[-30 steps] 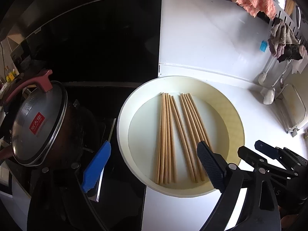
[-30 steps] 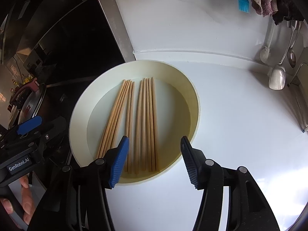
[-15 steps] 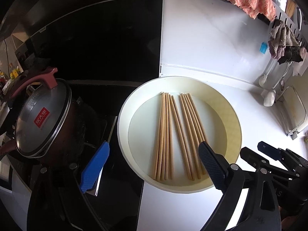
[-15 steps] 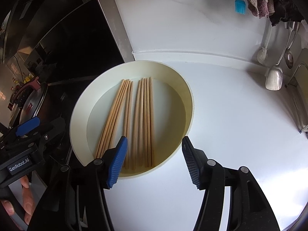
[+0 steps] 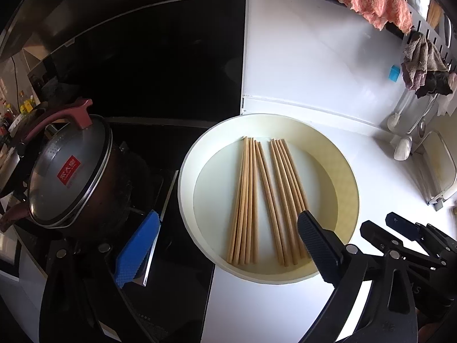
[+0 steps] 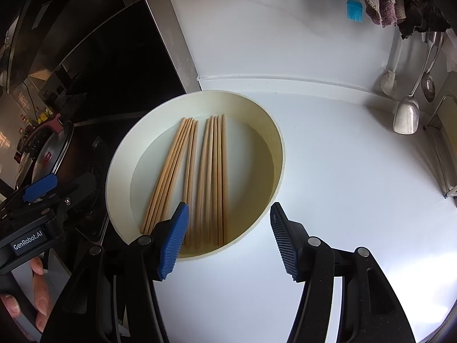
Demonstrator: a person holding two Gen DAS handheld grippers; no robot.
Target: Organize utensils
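Several wooden chopsticks [image 5: 265, 200] lie side by side in two loose bundles inside a round cream bowl [image 5: 347, 171] on the white counter. They also show in the right wrist view [image 6: 212, 177], in the same bowl [image 6: 275, 131]. My left gripper [image 5: 225, 245] is open and empty, wide across the bowl's near left edge. My right gripper [image 6: 228, 237] is open and empty, just above the bowl's near rim. Neither touches the chopsticks. The right gripper's body shows at the lower right of the left wrist view [image 5: 405, 234].
A lidded pot [image 5: 68, 171] with a red handle sits on the black stove at left. Cloths [image 5: 374, 3] hang on a wall rack at upper right. A spatula [image 6: 407, 114] and a spoon [image 6: 428, 85] hang by the wall. A sink edge [image 6: 445, 154] lies at far right.
Both grippers have drawn back a little toward the near side, so the bowl and chopsticks sit slightly farther away. Both stay open. The chopsticks have not moved.
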